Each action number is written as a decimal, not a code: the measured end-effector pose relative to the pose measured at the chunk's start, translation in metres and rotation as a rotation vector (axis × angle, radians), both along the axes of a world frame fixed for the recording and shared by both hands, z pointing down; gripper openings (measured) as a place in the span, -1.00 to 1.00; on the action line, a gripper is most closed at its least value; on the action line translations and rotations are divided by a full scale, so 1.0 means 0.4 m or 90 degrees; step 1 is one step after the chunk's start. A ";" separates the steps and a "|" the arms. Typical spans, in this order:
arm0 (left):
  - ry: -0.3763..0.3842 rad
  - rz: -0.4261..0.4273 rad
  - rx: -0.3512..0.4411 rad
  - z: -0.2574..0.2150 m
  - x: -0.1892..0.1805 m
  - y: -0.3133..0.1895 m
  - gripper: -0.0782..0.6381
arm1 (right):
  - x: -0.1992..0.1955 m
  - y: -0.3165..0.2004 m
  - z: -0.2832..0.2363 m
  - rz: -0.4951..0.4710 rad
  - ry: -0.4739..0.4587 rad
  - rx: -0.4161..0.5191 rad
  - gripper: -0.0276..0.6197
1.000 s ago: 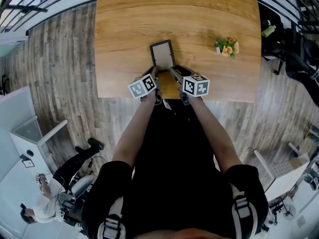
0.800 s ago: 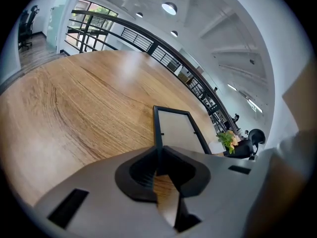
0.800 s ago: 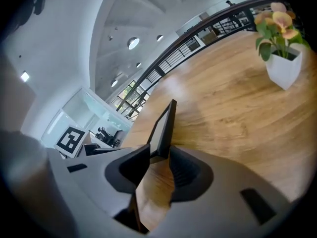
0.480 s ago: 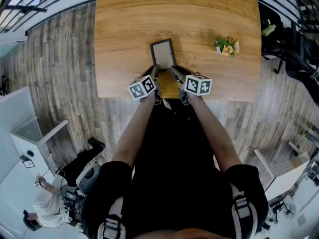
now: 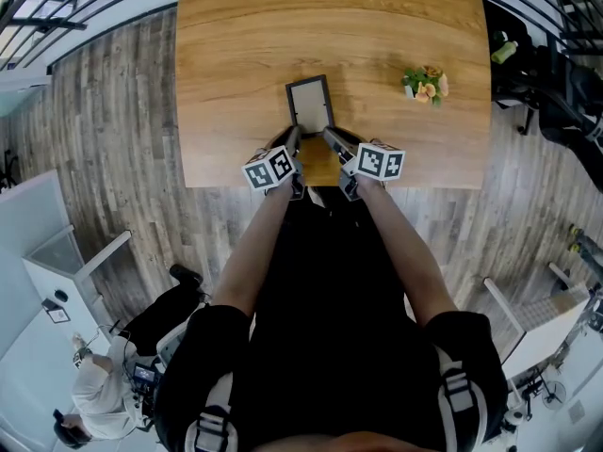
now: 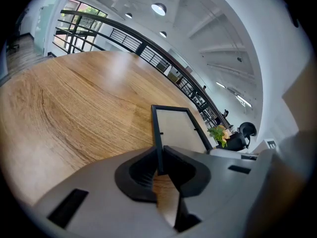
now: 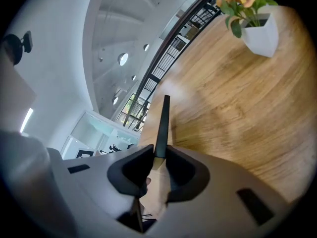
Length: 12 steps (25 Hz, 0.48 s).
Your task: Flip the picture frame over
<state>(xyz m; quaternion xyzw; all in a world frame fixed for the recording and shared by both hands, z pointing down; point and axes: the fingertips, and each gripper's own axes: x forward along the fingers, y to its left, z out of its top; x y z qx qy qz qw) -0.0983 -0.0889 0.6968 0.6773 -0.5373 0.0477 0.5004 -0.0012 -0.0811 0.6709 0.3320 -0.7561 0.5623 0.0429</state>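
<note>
While both grippers bite its near end, the picture frame (image 5: 310, 102) lies at mid-frame in the head view, on the wooden surface (image 5: 236, 45) and toward that surface's lower edge. Left gripper (image 5: 294, 135): jaws nearly together, clamped on the frame's lower-left rail, w/ the thin black edge running straight between the pads in the left gripper view. Right gripper (image 5: 329, 135): jaws have just been closing. The lower-right rail stands edge-on between them w/ the pads touching both faces, so it reads as gripped. Whether the near end is off the wood yet can't be told. A small potted flower (image 5: 426, 85) sits well apart, upper right of the head view.

Handling, as a judgement: the frame looks slim, light & stiff, so it should turn as one piece w/o sagging. The pale panel may be glazed, hence fragile & probably slick, so it wants a gentle set-down. Best hold is where the grippers are now, on the black rails near the corners, not on the panel. Both sides must roll together, or the thin rail could slip out.
</note>
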 end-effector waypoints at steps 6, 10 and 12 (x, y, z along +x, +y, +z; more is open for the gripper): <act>-0.032 0.037 -0.009 0.011 0.019 0.010 -0.61 | 0.000 0.001 -0.019 -0.020 0.013 0.032 -0.68; -0.031 0.052 -0.015 0.009 0.028 0.007 -0.58 | 0.013 -0.004 -0.024 -0.033 0.042 0.059 -0.68; -0.040 0.049 -0.013 0.005 0.021 0.002 -0.47 | 0.018 -0.008 -0.030 -0.043 0.074 0.086 -0.68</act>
